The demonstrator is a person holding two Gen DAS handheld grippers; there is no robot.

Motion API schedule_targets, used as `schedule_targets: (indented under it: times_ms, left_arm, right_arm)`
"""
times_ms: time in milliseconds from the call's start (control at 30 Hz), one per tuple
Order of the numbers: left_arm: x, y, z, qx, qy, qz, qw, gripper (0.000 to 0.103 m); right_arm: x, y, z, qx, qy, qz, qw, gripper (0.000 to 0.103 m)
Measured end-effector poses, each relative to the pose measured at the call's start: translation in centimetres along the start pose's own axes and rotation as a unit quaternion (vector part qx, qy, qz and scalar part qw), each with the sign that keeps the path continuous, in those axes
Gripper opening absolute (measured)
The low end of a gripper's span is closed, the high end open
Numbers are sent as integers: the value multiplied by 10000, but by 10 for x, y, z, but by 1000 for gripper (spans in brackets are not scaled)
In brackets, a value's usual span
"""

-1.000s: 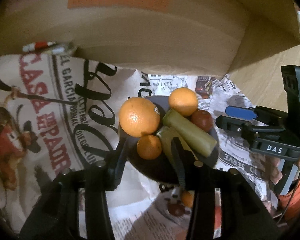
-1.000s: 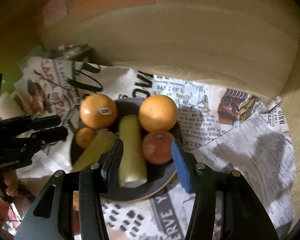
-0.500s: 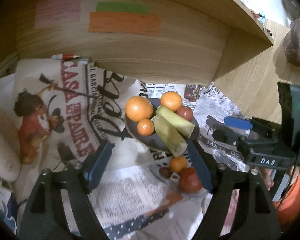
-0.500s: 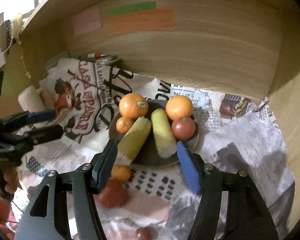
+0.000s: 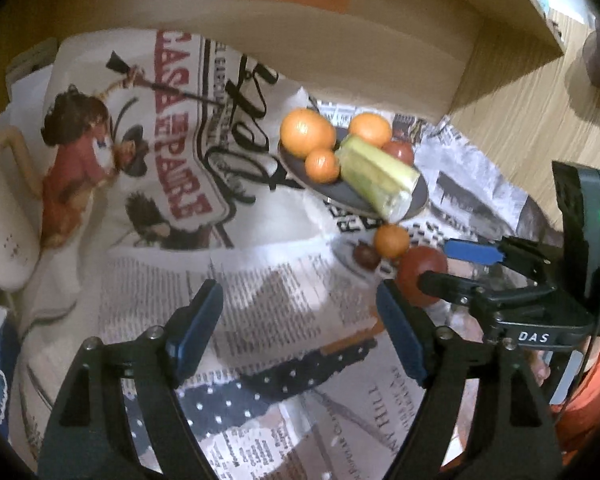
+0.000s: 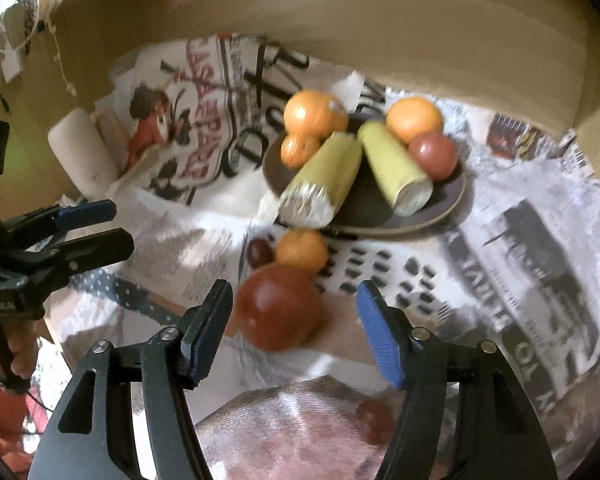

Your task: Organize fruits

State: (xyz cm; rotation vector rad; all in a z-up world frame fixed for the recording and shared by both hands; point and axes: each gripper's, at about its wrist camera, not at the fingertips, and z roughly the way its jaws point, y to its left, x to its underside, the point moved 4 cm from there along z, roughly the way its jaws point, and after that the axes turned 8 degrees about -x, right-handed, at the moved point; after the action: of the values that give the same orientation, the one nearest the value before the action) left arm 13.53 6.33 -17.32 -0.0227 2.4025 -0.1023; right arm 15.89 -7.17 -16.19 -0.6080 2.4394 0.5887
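Right wrist view: right gripper (fingers spread) faces red apple.

- Black plastic left gripper, blue pads inside, silver screws at the joints.
- Black right gripper, one blue pad, white "DAS" lettering, green light on its housing.
- Orange sleeve, bare skin beside it.

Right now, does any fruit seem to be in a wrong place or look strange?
Yes. Three fruits lie loose on the newspaper in front of the plate, not on it: a small orange, a dark small fruit and a big red one. On the plate, one yellow-green piece sticks out over the rim.
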Motion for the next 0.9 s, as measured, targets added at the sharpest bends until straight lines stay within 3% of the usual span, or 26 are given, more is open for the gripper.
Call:
schedule_targets:
  times_ms: [167, 233, 300, 433, 900]
  left_arm:
    - [9, -6, 10, -27, 148, 153, 9998, 79]
    - [10, -10, 14, 35, 224, 229, 9995, 79]
    - [10, -14, 17, 104, 272, 286, 9992, 79]
    - [4, -27, 27, 234, 356, 386, 9983, 79]
    - [-36, -86, 60, 438, 379, 875, 9945, 66]
  right_arm:
    - [5, 2, 16, -30, 282, -56, 9996, 61]
    - [7, 3, 19, -10, 330, -83, 9994, 58]
    - [7, 4, 20, -33, 345, -129, 9993, 47]
    - [7, 4, 16, -78, 330, -143, 9993, 46]
    - [-8, -50, -47, 242, -361, 315, 9986, 46]
